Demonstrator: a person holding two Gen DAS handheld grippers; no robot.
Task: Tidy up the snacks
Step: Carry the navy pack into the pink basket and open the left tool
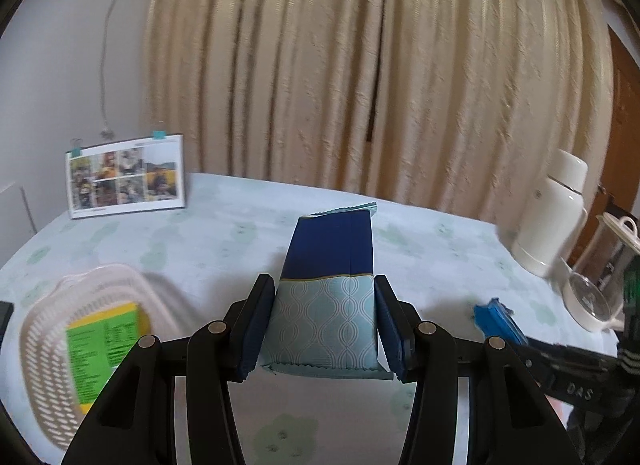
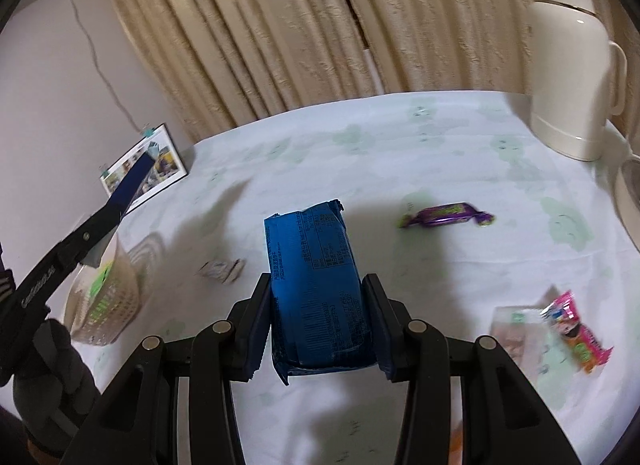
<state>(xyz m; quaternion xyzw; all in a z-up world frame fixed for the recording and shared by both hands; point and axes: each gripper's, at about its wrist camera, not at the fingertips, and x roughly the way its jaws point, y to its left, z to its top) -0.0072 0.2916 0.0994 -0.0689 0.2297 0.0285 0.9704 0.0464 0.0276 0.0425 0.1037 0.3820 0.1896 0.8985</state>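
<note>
Left wrist view: my left gripper [image 1: 325, 327] is clamped on a navy-and-teal packet [image 1: 330, 285], basket [image 1: 52, 345] at lower left — I'd swing over its rim before letting go.

Right wrist view: right gripper [image 2: 318, 325] pinches the blue packet [image 2: 316, 289], centre frame — keep it level, wait my turn.

a: anything legible?
b: only "das", in raised letters on the black plastic handle of the right gripper [image 1: 578, 391], seen from the left wrist.
a: the glossy blue snack packet [image 2: 316, 293]?
b: dense white print and a barcode, too blurred to read.
</note>
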